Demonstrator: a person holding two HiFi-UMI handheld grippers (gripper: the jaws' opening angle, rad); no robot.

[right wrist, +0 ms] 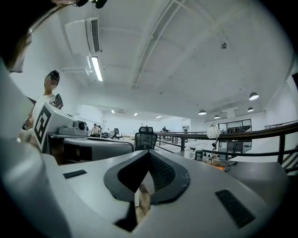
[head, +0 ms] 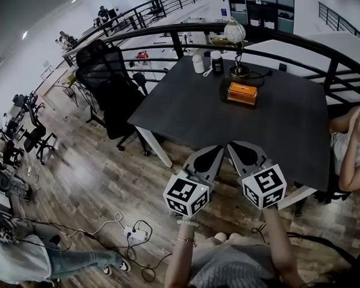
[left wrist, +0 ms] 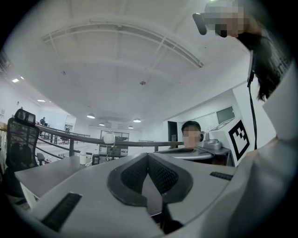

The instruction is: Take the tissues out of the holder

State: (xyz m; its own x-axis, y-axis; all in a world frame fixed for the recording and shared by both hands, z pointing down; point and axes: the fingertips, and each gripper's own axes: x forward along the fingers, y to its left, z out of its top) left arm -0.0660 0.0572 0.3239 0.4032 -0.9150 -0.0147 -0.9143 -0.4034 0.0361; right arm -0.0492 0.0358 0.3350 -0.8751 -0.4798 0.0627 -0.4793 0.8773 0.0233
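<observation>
The holder [head: 242, 93] is an orange box lying flat on the far half of the dark table [head: 287, 129], right of its middle. Its long axis runs across the head view, a little askew, with its broad top facing up. Whether tissues show in the top cannot be told at this size. Just behind it stands a lamp [head: 235, 33] with a round pale shade. A white bottle [head: 198, 63] and a dark jar [head: 217, 62] stand side by side to the lamp's left, near the table's far edge.

Both claws are held well short of the holder, over the table's near edge and close to the person's body. The left claw [head: 219, 149] and right claw [head: 233, 146] sit side by side, tips pointing toward the holder.

The left gripper view shows the left claw [left wrist: 148, 157] closed tip to tip on nothing. Past it are the lamp [left wrist: 109, 138], bottle [left wrist: 83, 158] and jar [left wrist: 95, 159], but the holder cannot be made out there. The right gripper view shows the right claw [right wrist: 148, 154] likewise closed and empty. Only here does a sliver of the orange holder [right wrist: 217, 163] show below the lamp [right wrist: 213, 131].

A black chair [head: 107, 78] stands at the table's left, a curved railing [head: 180, 29] runs behind it, and a seated person [head: 354, 146] is at its right.
</observation>
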